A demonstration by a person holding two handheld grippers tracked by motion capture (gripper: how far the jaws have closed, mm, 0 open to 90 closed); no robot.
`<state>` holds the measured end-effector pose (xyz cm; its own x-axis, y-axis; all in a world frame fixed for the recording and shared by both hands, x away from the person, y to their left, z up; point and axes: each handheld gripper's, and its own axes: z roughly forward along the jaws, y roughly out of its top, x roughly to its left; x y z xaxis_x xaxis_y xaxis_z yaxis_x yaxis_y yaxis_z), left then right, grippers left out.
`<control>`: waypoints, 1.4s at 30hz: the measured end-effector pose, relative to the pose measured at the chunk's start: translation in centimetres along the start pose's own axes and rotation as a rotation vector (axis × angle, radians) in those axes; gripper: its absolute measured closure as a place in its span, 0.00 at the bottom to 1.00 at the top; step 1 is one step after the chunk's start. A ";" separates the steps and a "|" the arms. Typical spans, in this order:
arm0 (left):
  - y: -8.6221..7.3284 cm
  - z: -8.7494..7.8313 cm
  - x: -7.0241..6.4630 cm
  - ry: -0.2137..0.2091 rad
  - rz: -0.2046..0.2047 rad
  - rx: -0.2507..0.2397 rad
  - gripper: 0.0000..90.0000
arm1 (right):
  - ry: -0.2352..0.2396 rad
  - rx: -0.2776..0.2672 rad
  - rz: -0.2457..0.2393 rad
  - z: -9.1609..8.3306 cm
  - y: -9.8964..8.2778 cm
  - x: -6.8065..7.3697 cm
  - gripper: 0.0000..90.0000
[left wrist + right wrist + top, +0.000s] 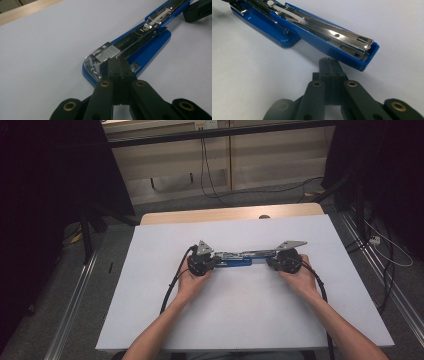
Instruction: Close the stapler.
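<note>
A blue stapler (240,259) lies swung open flat in the middle of the white table top (240,310). Its base and metal staple channel (147,47) point toward my left gripper (216,261), and its blue top arm (319,32) points toward my right gripper (270,262). In the left gripper view, my left gripper (119,61) is shut, its tips resting against a block of staples (110,52) at the front of the channel. In the right gripper view, my right gripper (329,61) is shut and empty, its tips just short of the arm's end (368,58).
A wooden table edge (230,213) runs along the far side. Black cables (172,285) trail from both grippers toward the near edge. On the floor are cables and metal rails (75,295), with dark curtains at both sides.
</note>
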<state>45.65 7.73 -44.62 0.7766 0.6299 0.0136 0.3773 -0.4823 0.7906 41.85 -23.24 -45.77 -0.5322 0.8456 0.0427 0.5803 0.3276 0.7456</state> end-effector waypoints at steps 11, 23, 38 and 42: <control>0.0 0.0 0.0 0.000 0.000 -0.001 1.00 | -0.004 -0.004 -0.002 0.1 0.0 0.0 1.00; 0.0 0.0 0.0 0.003 -0.004 0.000 1.00 | -0.010 -0.007 0.004 0.1 0.0 0.0 1.00; 0.0 0.0 -0.1 0.005 -0.004 -0.002 1.00 | -0.027 -0.028 0.018 0.0 0.0 0.0 1.00; 0.0 0.0 -0.1 0.005 -0.002 -0.003 1.00 | -0.028 -0.036 0.018 0.0 0.0 0.0 1.00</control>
<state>45.60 7.68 -44.66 0.7734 0.6338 0.0147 0.3775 -0.4789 0.7926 41.84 -23.25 -45.72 -0.5040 0.8629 0.0383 0.5670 0.2971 0.7683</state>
